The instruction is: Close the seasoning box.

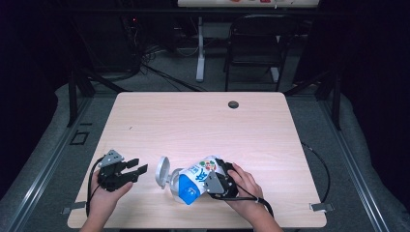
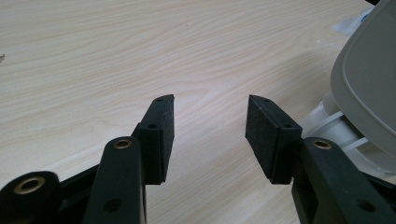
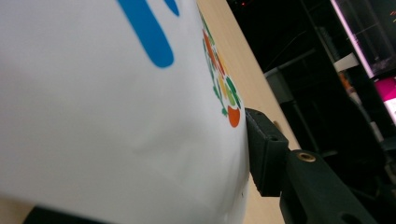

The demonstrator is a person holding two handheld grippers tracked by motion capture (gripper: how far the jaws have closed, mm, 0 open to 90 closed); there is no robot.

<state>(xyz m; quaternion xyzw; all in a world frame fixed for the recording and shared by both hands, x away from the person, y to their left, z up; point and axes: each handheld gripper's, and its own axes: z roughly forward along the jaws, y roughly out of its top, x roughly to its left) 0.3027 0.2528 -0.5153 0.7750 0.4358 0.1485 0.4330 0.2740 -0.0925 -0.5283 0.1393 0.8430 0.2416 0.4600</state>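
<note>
A white and blue container (image 1: 192,182) with colourful print lies on its side near the front edge of the wooden table (image 1: 203,121). Its grey flip lid (image 1: 162,170) stands open at its left end. My right gripper (image 1: 216,176) is shut on the container's right end. In the right gripper view one black pad (image 3: 264,151) presses the container's white wall (image 3: 116,116), and the other jaw is mostly hidden behind it. To the left my left gripper (image 1: 139,165) rests open with nothing between its fingers (image 2: 211,100). It points toward the grey lid (image 2: 369,79), a short way from it.
A small dark cable hole (image 1: 233,104) sits near the table's far edge. Beyond the table stand a black folding chair (image 1: 261,43) and a white desk leg (image 1: 200,48) on a grey floor with cables.
</note>
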